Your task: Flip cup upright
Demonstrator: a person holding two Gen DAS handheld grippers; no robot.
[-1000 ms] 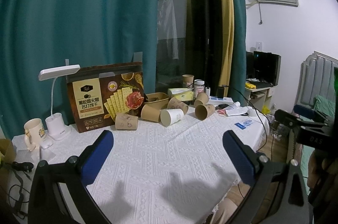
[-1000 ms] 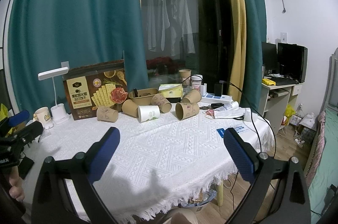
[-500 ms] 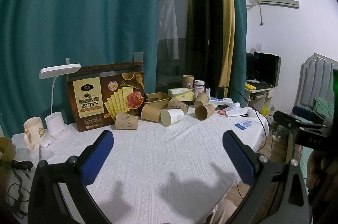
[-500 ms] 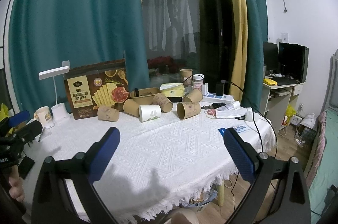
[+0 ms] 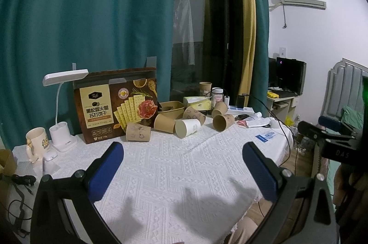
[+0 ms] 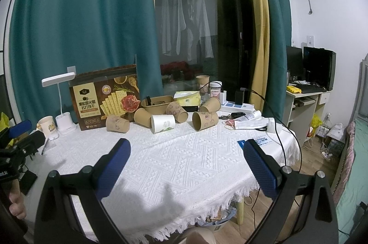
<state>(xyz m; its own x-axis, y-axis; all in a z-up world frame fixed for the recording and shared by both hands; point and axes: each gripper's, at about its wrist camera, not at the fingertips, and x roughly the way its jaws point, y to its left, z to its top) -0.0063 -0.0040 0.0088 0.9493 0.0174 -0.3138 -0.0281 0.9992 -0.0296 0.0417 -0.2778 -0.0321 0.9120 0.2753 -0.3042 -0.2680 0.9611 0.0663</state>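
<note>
- Several paper cups lie tipped over in a loose cluster at the far side of the table [image 6: 184, 163], just in front of the cracker box [image 6: 105, 96] and to its right; none is held
- The white cup [image 6: 163, 123] lies on its side nearest the front of the cluster, right of the box, its open mouth turned toward the cameras and a little left; its long axis runs roughly level, away from the viewer
- A brown cup [image 6: 205, 120] lies on its side further right of the box, mouth also toward the cameras; another brown cup [image 5: 138, 135] lies straight in front of the box, axis across the view
- Right gripper [image 6: 186, 165] hangs over the near table edge with fingers spread wide and empty; the cups are well apart from it, ahead and slightly left of centre
- Left gripper [image 5: 182, 169] is likewise wide open and empty, cups ahead and about centred between its fingers
- Neither looks clearly nearer; I judge the right one better lined up for the right-hand brown cup, the left one for the cup before the box
- Cups are thin paper, tapered, light, likely to roll or crush under a hard pinch
- The cloth is white, woven with a raised diamond pattern, fringed at the edge, so it should give some grip under a turning cup
</note>
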